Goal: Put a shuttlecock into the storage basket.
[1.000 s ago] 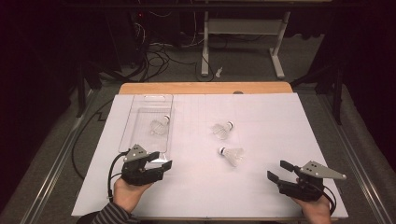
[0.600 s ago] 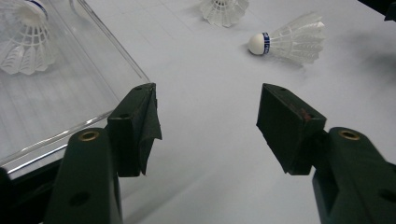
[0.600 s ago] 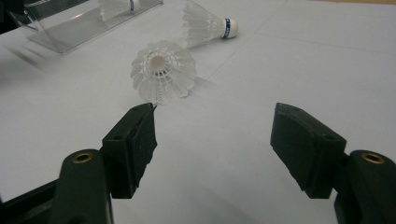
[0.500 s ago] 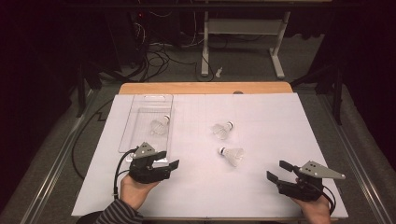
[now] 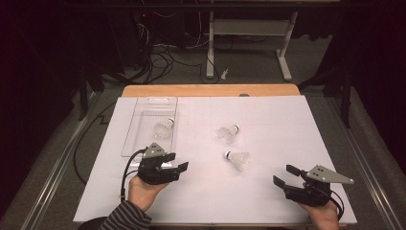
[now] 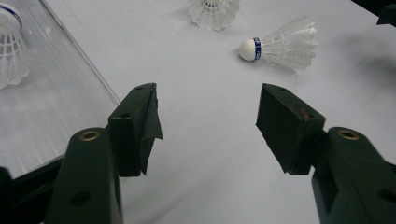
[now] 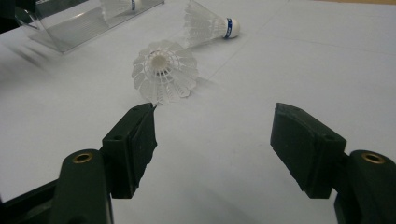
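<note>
Left tool (image 5: pixel 173 165) jaws wide, empty | right tool (image 5: pixel 284 176) wide, empty | nearer shuttlecock (image 5: pixel 238 159) on worktop (image 5: pixel 268 120) between tools, ahead-right of left tool, cork toward it, lying on its side | left hand looks marginally closer | tray (image 5: pixel 143 120) beside left tool

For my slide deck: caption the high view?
Open left gripper nears two loose shuttlecocks; a third lies in the clear tray.

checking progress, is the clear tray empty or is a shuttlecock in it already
Not empty: one shuttlecock lies inside the clear tray. Two other shuttlecocks lie outside it on the white sheet.
</note>
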`<state>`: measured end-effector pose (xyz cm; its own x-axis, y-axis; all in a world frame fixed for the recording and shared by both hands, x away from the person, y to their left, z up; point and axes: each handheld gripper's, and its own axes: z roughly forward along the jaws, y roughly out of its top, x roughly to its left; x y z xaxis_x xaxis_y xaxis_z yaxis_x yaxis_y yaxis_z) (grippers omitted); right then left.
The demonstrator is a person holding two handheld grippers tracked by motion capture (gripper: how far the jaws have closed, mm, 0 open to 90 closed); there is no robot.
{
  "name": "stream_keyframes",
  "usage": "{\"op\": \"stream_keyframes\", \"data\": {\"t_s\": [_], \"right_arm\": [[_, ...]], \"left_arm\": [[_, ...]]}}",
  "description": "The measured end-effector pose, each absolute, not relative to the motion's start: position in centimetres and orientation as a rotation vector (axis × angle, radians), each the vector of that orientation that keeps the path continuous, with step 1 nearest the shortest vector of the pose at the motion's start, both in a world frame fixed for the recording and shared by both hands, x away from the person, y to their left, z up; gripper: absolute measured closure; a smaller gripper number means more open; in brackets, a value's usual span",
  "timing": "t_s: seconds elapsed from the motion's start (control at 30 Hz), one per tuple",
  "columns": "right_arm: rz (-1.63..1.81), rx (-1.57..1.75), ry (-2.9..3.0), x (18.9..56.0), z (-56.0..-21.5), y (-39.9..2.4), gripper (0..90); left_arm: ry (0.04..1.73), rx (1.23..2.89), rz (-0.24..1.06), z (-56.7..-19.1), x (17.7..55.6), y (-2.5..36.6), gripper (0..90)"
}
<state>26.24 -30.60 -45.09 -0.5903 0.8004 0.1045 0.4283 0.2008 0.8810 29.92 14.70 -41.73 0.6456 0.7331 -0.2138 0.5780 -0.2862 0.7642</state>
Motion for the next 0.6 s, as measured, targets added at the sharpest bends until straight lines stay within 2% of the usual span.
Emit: {"op": "stream_keyframes", "data": {"t_s": [0.6], "right_arm": [[1.352,1.151,2.107,26.29,-45.1,-30.62,31.6]], "left_arm": [[1.042,1.99,0.201,-41.39,30.93,13.65,39.5]]}}
